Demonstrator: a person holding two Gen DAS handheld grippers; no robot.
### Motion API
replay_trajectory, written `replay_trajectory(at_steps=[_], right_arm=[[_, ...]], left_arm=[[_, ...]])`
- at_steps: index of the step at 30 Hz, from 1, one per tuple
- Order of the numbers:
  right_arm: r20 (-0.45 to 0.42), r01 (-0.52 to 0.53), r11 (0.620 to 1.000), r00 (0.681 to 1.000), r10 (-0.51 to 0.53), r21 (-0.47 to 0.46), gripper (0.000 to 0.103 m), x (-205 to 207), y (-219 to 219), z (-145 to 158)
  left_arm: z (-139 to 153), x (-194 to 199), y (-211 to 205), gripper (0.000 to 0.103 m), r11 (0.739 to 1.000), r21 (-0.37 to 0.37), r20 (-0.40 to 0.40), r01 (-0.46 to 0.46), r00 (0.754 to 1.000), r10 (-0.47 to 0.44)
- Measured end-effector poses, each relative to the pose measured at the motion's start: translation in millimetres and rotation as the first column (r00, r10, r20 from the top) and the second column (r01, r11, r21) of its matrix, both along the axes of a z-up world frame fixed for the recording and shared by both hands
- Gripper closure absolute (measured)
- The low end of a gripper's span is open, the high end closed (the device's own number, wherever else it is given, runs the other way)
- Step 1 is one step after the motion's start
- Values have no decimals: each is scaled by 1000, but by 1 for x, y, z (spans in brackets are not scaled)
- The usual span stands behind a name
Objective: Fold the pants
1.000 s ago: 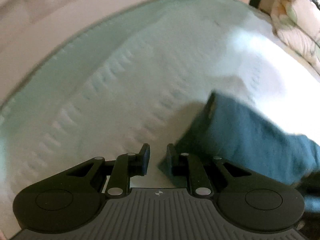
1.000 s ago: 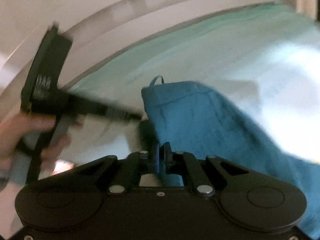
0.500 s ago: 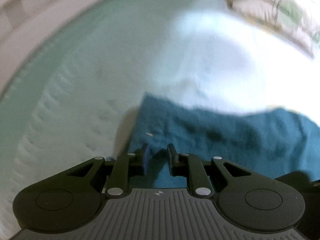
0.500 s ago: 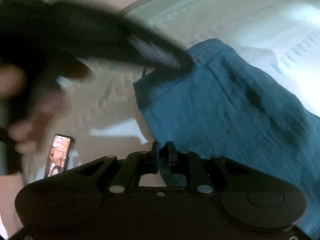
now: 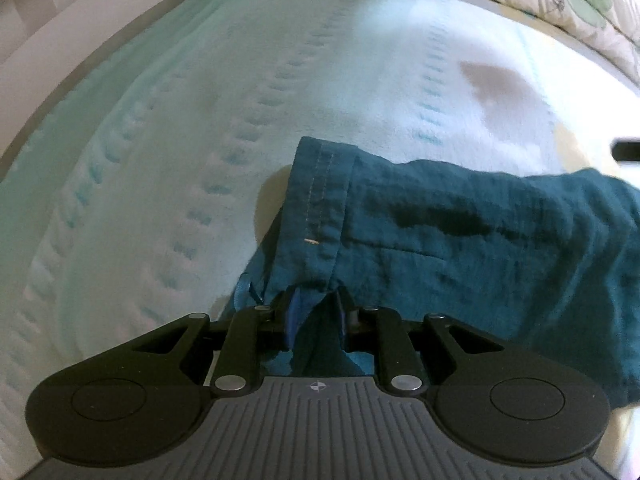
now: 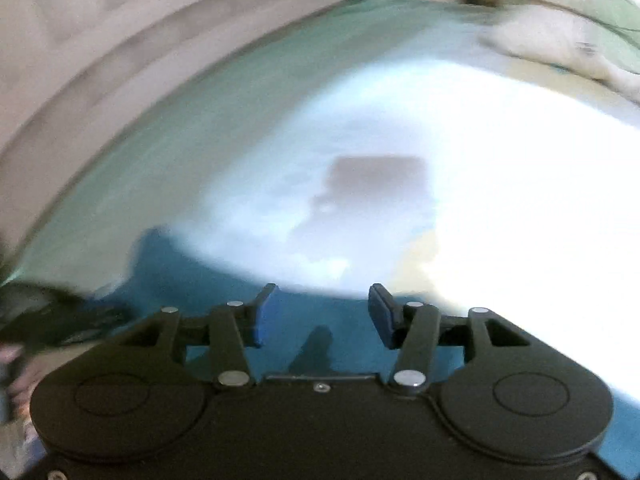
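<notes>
The teal-blue linen pants [image 5: 460,240] lie on the pale mint quilted bed [image 5: 180,140], waistband end with its double stitching toward the left, cloth running off to the right. The left gripper [image 5: 314,312] has its fingers pinching a bunched fold of the waistband edge. Wide bare bed lies beyond and left of the pants, up to the bed's curved edge; a floral pillow [image 5: 580,8] sits far right. The right wrist view (badly blurred) shows the right gripper [image 6: 322,312] with fingers spread apart over blue cloth, gripping nothing. No writing is readable.
</notes>
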State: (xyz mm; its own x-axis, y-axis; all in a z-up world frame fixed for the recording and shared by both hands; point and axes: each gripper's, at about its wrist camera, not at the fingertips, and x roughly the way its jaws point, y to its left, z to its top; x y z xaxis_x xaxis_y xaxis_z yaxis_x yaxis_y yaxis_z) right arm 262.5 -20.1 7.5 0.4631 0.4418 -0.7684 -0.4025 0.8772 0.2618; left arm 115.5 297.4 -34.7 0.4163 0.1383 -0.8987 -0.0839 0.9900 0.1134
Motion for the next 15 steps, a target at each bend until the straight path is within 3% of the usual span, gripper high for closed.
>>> replay_trajectory(at_steps=[3,7,10,11,13,15], right_arm=[[-53,16,998,998,-20,-68,45,26,-6,-20],[-149,6,999,989,-13,-48,45,42,-6,-38],[-169,-8,998,986,-2,-57,45,30,-5,-50],[-159,-4,999,987,-5,-52,50,23,-7,-51],[-116,7,999,993,-11,-32,89,13,-7,-47],[-67,-7,1000,998,7,-9,95,-6,-11,-37]], left_arm=[[0,-1,2,84,1000,-3,2,-1,1000,1],[0,-1,10,84,999,-46,5,-25,1000,25],[1,-1,12,84,998,-56,7,-29,1000,30],[1,-1,11,84,998,-55,7,-29,1000,29],[1,-1,11,84,998,-53,9,-28,1000,28],[1,-1,11,84,998,-55,12,-29,999,30]])
